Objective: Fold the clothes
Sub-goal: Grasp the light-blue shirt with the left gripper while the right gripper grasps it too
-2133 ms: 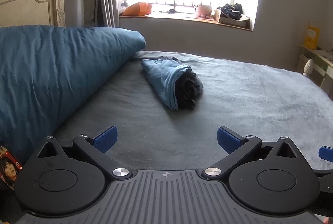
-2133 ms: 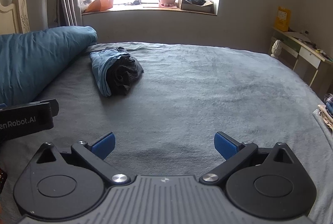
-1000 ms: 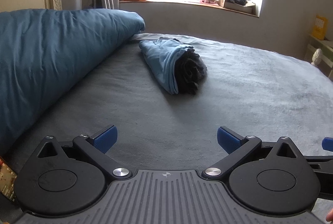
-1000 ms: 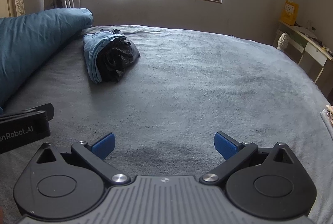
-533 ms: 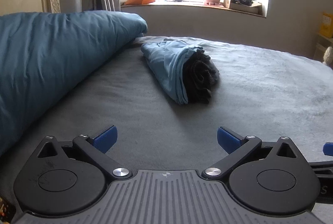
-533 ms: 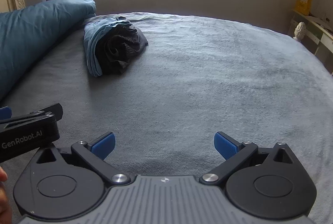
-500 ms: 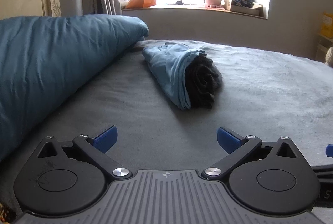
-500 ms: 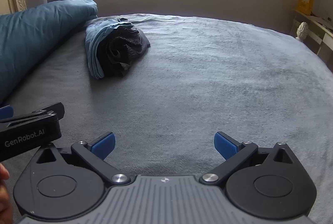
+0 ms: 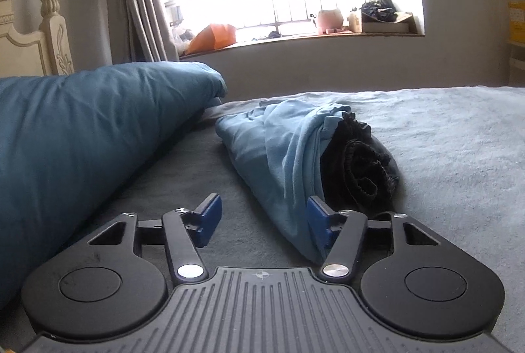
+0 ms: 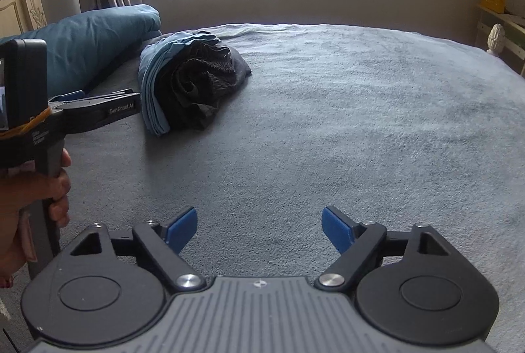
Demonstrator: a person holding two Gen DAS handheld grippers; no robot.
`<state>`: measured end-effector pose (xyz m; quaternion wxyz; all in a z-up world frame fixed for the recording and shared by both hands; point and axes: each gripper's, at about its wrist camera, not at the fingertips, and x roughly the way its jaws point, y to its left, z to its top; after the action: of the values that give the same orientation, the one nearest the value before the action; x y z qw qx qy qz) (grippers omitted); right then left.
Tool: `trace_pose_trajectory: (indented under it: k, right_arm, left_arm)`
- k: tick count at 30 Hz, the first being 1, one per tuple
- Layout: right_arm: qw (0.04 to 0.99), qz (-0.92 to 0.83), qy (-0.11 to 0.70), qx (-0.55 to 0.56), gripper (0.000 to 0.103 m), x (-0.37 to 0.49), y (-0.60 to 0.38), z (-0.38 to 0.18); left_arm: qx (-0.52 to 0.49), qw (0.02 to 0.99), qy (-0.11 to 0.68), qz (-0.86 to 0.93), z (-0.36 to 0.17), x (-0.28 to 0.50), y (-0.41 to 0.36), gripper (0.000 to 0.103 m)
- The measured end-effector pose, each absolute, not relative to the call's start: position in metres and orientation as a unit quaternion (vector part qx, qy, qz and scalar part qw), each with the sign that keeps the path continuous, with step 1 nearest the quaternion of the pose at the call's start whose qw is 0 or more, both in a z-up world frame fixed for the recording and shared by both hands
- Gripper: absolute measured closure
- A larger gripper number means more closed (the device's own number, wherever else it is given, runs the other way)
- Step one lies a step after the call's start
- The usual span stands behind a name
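The bundle of clothes (image 9: 295,156), a light blue garment wrapped round a dark one, lies rumpled on the grey bed (image 9: 459,139) beside the teal duvet (image 9: 82,130), presumably dropped there for folding. The left claw (image 9: 262,218), low in its frame, has just been closing; its jaws stand partly apart, the bundle's near end at its right pad, unpinched. The right claw (image 10: 259,228), also just closing, gapes over bare bed; the bundle sits upper left, well apart.
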<state>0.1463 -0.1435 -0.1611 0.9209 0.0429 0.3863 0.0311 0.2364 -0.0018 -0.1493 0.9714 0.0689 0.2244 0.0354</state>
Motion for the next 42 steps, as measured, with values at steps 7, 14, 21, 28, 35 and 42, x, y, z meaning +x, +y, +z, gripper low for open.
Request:
trace_pose_trajectory:
  k: [7, 14, 21, 28, 35, 42]
  right_arm:
    - [0.932, 0.115, 0.323, 0.122, 0.046, 0.239, -0.141, -0.132]
    - [0.904, 0.189, 0.349, 0.160, 0.069, 0.358, -0.102, -0.123]
    - [0.885, 0.204, 0.401, 0.122, 0.071, 0.405, -0.045, -0.135]
    - [0.886, 0.222, 0.386, 0.131, 0.096, 0.393, -0.037, -0.134]
    - [0.877, 0.264, 0.359, 0.179, 0.097, 0.366, -0.053, -0.103]
    - [0.866, 0.287, 0.333, 0.239, 0.097, 0.313, -0.090, -0.071]
  left_arm:
    - [0.061, 0.971, 0.231, 0.007, -0.163, 0.268, -0.005, 0.065]
    - [0.027, 0.972, 0.233, -0.008, -0.168, 0.282, 0.009, 0.093]
    - [0.011, 0.977, 0.211, -0.017, -0.166, 0.277, 0.024, 0.098]
    - [0.003, 0.986, 0.160, -0.037, -0.150, 0.253, 0.033, 0.099]
    - [-0.038, 0.989, 0.132, -0.056, -0.122, 0.220, 0.043, 0.100]
    - [-0.045, 0.986, 0.100, -0.121, -0.085, 0.169, 0.034, 0.100]
